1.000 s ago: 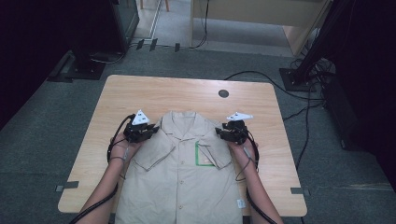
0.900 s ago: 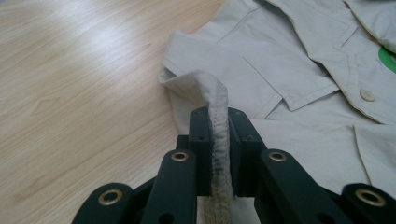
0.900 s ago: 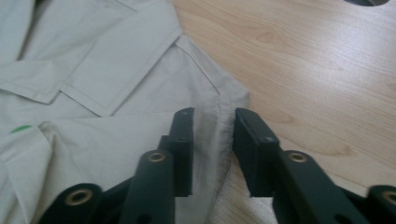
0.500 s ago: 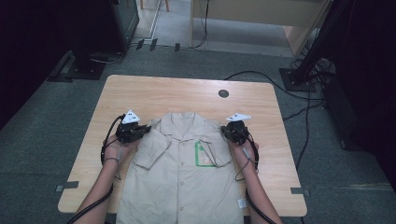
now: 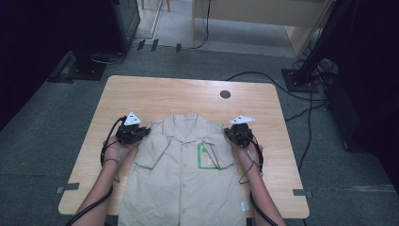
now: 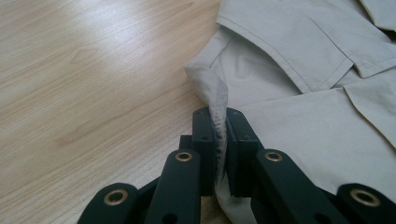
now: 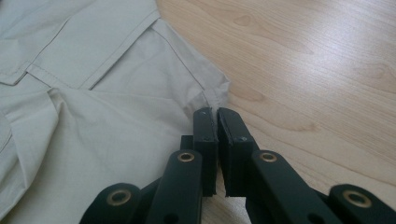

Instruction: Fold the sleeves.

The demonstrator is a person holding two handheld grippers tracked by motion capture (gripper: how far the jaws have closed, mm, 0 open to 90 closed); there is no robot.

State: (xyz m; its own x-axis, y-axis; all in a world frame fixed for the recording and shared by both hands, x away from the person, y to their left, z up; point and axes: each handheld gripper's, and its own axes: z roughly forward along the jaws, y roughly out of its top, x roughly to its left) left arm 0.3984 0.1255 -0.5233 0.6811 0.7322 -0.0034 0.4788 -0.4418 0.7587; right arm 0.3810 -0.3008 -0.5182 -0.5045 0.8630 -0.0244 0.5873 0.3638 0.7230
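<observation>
Both the left gripper [image 6: 218,122] and right gripper [image 7: 216,120] pinch the beige shirt [image 5: 183,179], whose green-edged chest label [image 5: 205,156] is unreadable.

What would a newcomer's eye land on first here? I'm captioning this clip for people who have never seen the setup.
A beige shirt spread flat, collar away from the person, in the middle of a wooden table, with a green-edged badge on its chest. Then the left gripper and right gripper, each pinching a shoulder edge of the shirt.

L tongs [image 6: 219,140] pinch shirt [image 6: 299,88] sleeve edge; wood table [image 6: 93,84].
</observation>
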